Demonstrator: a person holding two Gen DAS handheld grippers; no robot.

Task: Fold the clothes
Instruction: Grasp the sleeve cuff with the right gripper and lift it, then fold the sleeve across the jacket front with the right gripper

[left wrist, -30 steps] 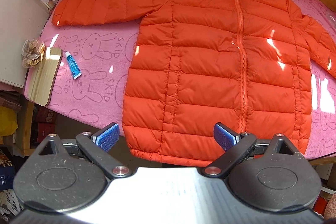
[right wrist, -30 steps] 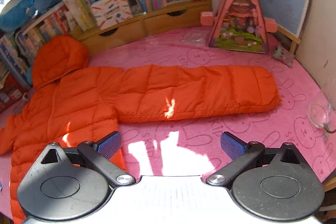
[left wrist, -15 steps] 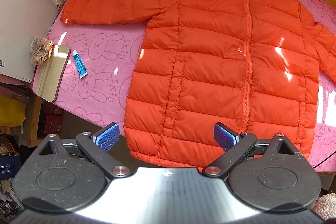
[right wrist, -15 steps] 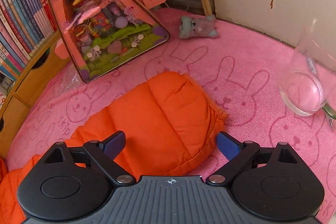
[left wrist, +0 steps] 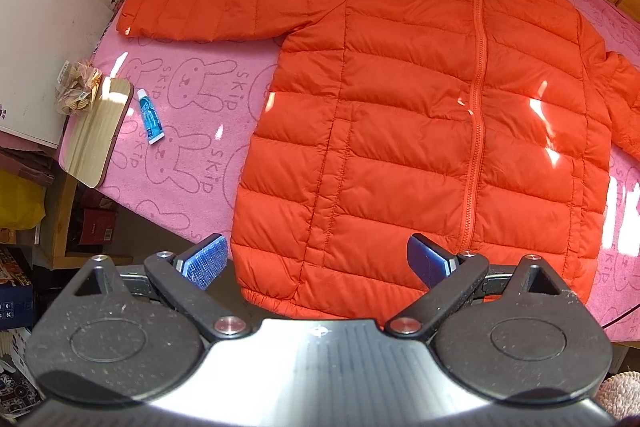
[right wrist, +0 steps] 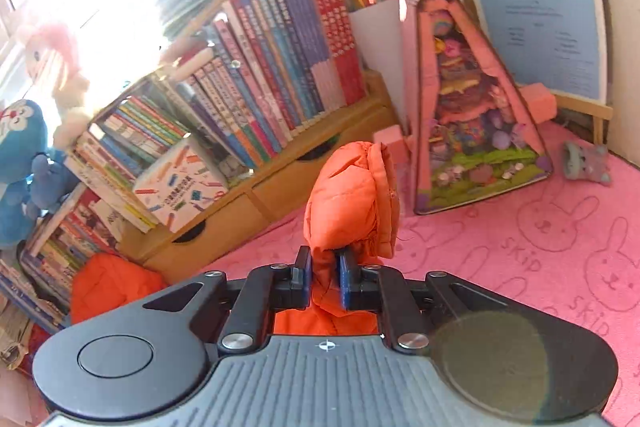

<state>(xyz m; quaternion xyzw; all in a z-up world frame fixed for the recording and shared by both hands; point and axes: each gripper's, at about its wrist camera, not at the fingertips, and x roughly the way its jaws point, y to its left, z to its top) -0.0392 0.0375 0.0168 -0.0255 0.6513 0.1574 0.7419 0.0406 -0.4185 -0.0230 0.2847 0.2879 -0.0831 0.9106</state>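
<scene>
Right gripper (right wrist: pixel 323 281) jaws are closing on the cuff of the puffy orange quilted hooded jacket (left wrist: pixel 420 131), lifted off the pink bunny-print cloth (left wrist: pixel 188 115) where it lay flat a second ago. Left gripper (left wrist: pixel 316 261) hangs wide apart over the hem by the table edge.

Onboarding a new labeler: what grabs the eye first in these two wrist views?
The big orange jacket, spread flat and zipped on the pink bunny-print cloth, fills the left wrist view, with the left gripper open above its hem. In the right wrist view, the right gripper is closing on the cuff of the sleeve, which stands up bunched in front of the bookshelf.
</scene>
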